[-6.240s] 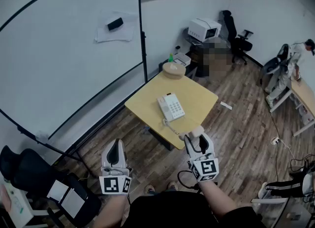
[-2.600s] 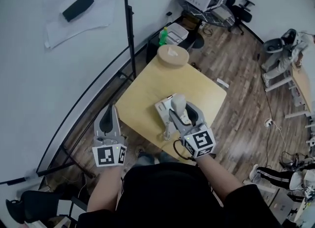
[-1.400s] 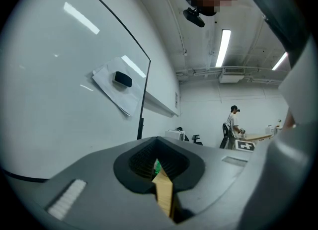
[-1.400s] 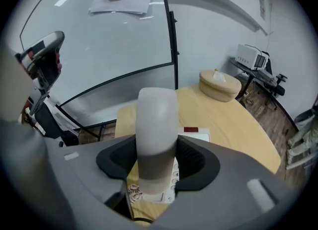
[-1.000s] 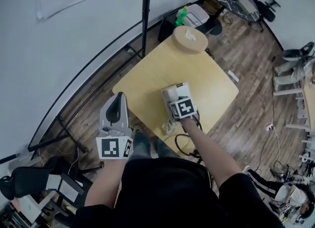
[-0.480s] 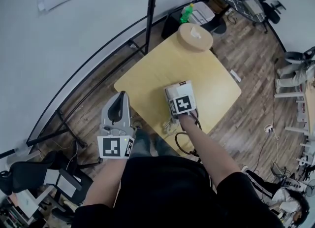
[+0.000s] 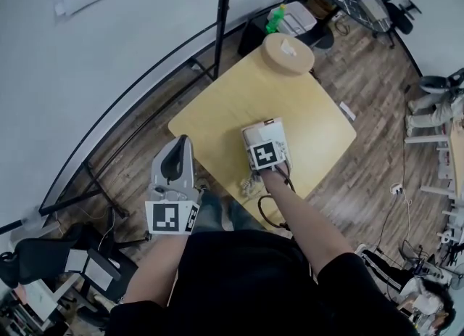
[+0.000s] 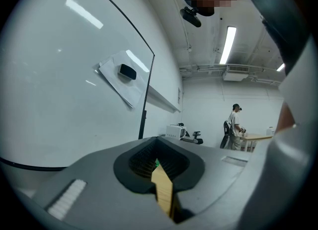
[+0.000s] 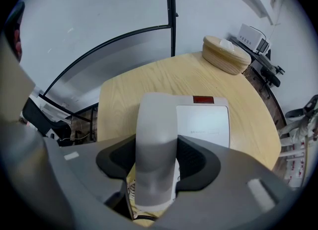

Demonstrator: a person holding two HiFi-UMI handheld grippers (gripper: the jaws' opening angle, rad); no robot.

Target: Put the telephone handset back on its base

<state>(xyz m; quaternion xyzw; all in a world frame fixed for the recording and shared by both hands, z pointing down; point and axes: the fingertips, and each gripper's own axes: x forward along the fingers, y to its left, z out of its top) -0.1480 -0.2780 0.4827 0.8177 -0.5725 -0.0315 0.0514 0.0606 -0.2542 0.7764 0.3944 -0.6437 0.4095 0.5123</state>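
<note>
Presently: the right gripper [image 9: 156, 170] has its jaws clamped on the telephone handset [image 9: 156, 124], pads on its two long sides, about mid-length. The gripper points almost straight down at the counter [image 9: 149, 82].

Handset position: it hangs over the left-hand side of the telephone base [image 9: 203, 124] and runs parallel to the base's long edge. Its rounded far end overlaps the base's far left corner. Whether it already touches the cradle cannot be told; the head view is blocked by the gripper's marker cube.

Left gripper [image 8: 159, 168]: jaws closed together with nothing between them. It is held off the near-left edge of the counter and takes no part.

Progress (judgement): pick-up and carry are done and alignment looks nearly right. What is left is to seat the handset in the cradle, let go and lift clear.

Look of the handset: pale grey-white, smooth plastic, broad and softly rounded at the end. The base matches in colour, with a flat light panel and a small red strip [image 9: 202, 99] at its far edge. The coiled cord [image 9: 130, 194] lies just below the jaws at the near end.

Beyond it, a round wooden box [image 9: 226, 55] stands on the far corner of the counter, well apart.
</note>
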